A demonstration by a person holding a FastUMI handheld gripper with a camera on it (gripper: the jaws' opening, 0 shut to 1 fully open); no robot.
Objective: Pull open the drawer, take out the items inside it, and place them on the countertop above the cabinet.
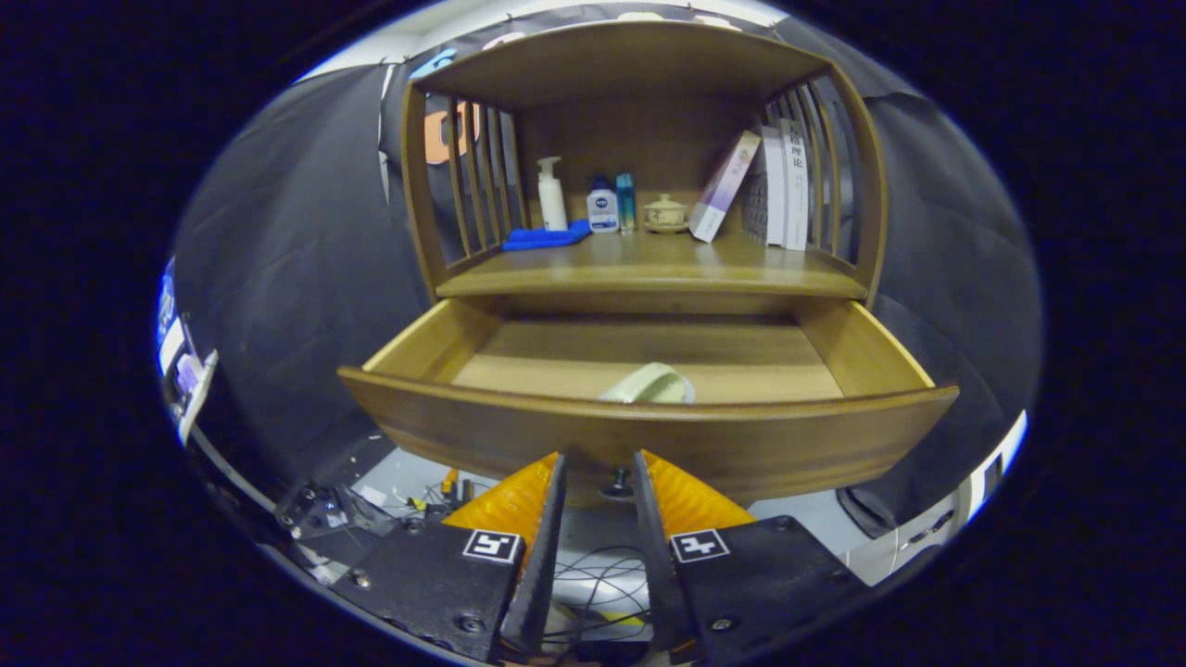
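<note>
The wooden drawer (649, 435) stands pulled out from the cabinet, its curved front just beyond my fingertips. A pale, rounded item (650, 383) lies inside against the front wall, its lower part hidden by that wall. The rest of the drawer floor is bare wood. The drawer's small dark knob (616, 482) sits under the front edge, between my fingers. My gripper (599, 460) is open, its tips a little apart on either side of the knob, and neither finger visibly presses on it. The countertop (649, 269) lies above the drawer.
Along the back of the countertop stand a white pump bottle (551, 193), a blue cloth (547, 238), a small white bottle (602, 206), a blue tube (626, 202), a lidded cup (665, 213) and leaning books (774, 185). Slatted side walls and a roof enclose it. Cables lie on the floor below.
</note>
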